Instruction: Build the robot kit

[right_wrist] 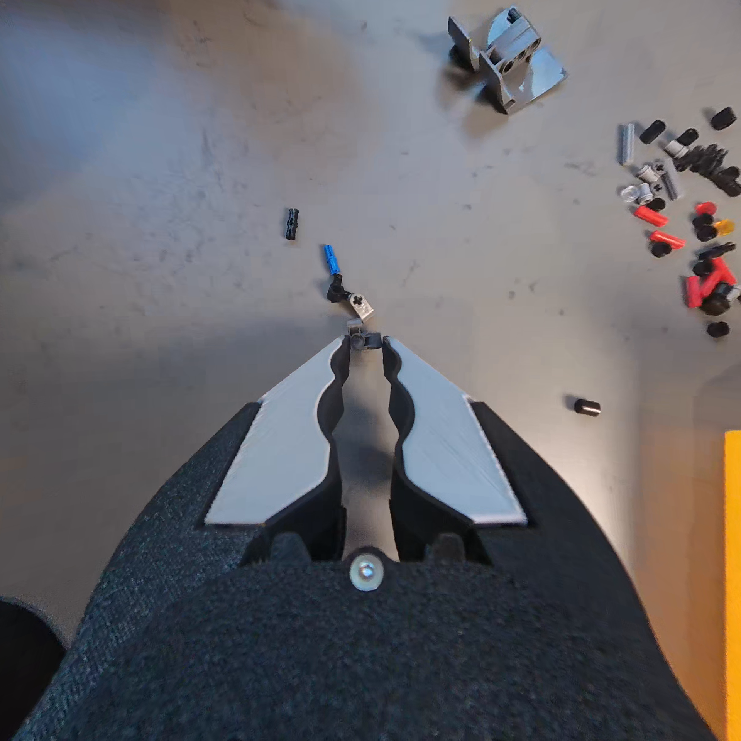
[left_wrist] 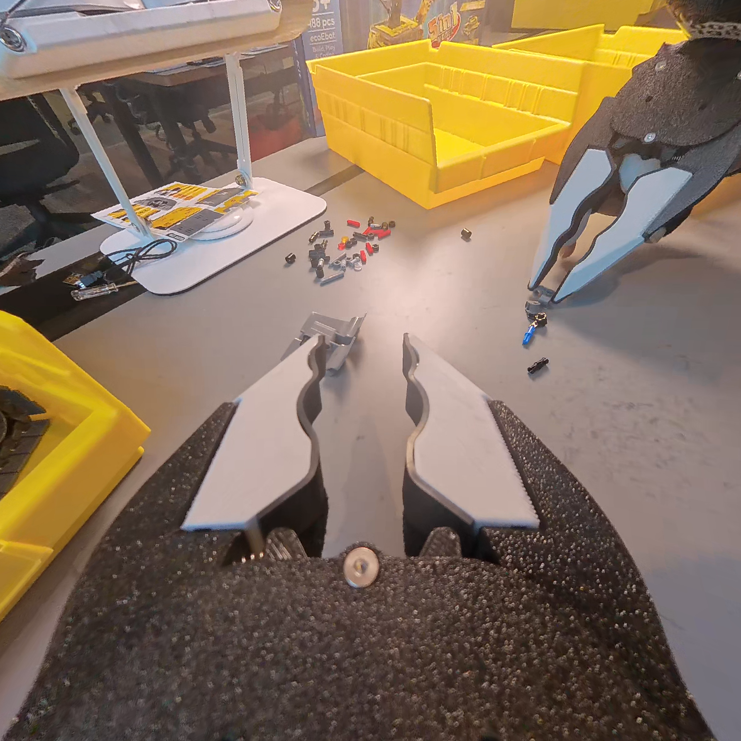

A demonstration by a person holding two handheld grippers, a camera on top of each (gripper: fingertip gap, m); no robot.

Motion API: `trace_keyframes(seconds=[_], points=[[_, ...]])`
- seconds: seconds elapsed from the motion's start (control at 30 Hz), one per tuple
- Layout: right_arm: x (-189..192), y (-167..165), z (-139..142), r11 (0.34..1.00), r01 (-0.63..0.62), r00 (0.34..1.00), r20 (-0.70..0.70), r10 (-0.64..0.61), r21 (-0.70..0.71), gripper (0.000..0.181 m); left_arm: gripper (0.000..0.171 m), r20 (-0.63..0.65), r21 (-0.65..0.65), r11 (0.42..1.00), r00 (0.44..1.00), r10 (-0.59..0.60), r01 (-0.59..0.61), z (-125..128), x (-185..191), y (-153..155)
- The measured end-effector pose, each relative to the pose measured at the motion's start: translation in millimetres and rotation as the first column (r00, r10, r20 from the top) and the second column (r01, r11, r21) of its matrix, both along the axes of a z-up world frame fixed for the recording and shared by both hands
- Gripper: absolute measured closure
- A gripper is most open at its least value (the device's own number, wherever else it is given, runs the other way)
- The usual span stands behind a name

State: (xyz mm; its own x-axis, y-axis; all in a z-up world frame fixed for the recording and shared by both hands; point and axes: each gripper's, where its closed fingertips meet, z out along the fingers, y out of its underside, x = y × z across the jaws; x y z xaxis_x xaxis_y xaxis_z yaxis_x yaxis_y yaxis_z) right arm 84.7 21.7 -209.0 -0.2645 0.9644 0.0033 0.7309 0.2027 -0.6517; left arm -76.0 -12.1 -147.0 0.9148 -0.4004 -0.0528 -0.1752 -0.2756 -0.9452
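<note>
At the far left of the left wrist view, a yellow bin [left_wrist: 80, 433] sits at the table edge, and behind it a white stand base [left_wrist: 224, 248] carries a printed sheet [left_wrist: 176, 210], with a small screwdriver [left_wrist: 94, 290] lying beside it.

The left gripper [left_wrist: 363, 341] hangs low over the grey table [left_wrist: 441, 601] with its jaws wide apart and nothing between them. A grey built piece [left_wrist: 333, 331] lies just past its left fingertip, partly hidden behind that finger; whether the two touch cannot be told.

Beyond, a scatter of small black, red and grey parts [left_wrist: 349, 244] lies on the table, and behind that an open yellow tray [left_wrist: 441, 132] with dividers.

To the right, a black pin [left_wrist: 537, 365] lies alone, then a blue pin [left_wrist: 529, 335] joined to a black connector [left_wrist: 539, 320].

The right gripper [right_wrist: 365, 340] points down at the table, its jaws narrowed around a small dark grey connector [right_wrist: 365, 341], which lies between the two tips and rests on the surface. The tips sit close on either side; a firm pinch cannot be confirmed. A light grey piece [right_wrist: 361, 306] with a cross hole lies just beyond it, touching the black connector.
</note>
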Motion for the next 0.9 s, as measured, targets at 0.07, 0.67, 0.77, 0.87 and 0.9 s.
trace_keyframes(seconds=[0.07,0.67,0.77,0.87,0.9], points=[[-0.8,-0.1,-3.1,1.000,-0.012,1.000,0.011,0.011,0.015,0.166,0.134,0.004,0.000,1.000,1.000,0.001,-0.001,0.3,-0.5,0.1],[-12.1,9.5,43.1,0.995,0.068,0.979,-0.197,-0.054,0.067,0.159,0.134,-0.005,-0.005,1.000,1.000,0.001,-0.001,-1.1,0.1,0.5],[-8.9,37.7,83.7,0.985,0.146,0.950,-0.291,-0.114,0.091,0.159,0.134,-0.004,-0.007,1.000,1.000,0.000,0.000,-1.2,0.0,0.5],[0.7,103.3,129.6,0.933,0.347,0.889,-0.350,-0.294,0.098,0.159,0.134,-0.004,-0.008,1.000,1.000,-0.002,0.002,-1.5,0.5,0.7],[4.6,131.5,144.4,0.901,0.425,0.853,-0.373,-0.366,0.086,0.159,0.134,-0.006,-0.009,1.000,1.000,-0.003,0.003,-1.6,0.8,0.7]])
